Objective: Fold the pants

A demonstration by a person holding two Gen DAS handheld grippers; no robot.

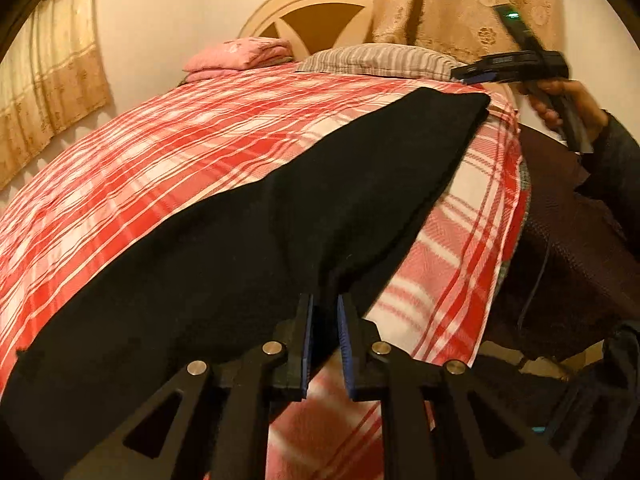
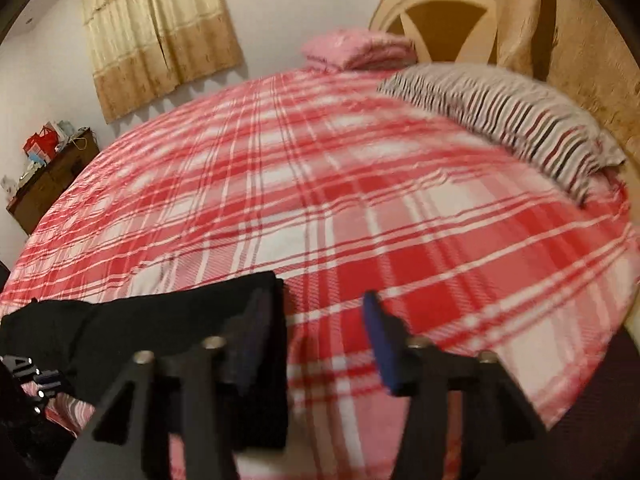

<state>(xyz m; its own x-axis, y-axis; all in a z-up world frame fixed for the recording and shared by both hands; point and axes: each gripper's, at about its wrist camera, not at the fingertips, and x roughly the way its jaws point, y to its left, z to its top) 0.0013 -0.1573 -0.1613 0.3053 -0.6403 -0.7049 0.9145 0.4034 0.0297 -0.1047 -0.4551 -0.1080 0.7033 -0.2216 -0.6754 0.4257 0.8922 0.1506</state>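
Observation:
Black pants (image 1: 248, 232) lie in a long band across the red plaid bedsheet (image 1: 160, 140). My left gripper (image 1: 325, 312) is at their near edge, its jaws narrow with a raised fold of black cloth pinched between the blue pads (image 1: 307, 344). A hand (image 1: 560, 100) holds my right gripper (image 1: 468, 76) just past the far end of the pants. In the right wrist view that gripper (image 2: 316, 320) stands open over bare sheet (image 2: 360, 200). The square end of the pants (image 2: 180, 320) lies under and beside its left finger (image 2: 256, 328), with nothing between the pads.
A striped pillow (image 2: 520, 120) and a folded pink blanket (image 2: 356, 48) lie by the cream headboard (image 2: 440, 8). Beige curtains (image 2: 160, 32) hang on the wall. A brown cabinet (image 2: 52, 176) with bags stands beyond the bed's far side. The person's dark sleeve (image 1: 616, 160) is at the right.

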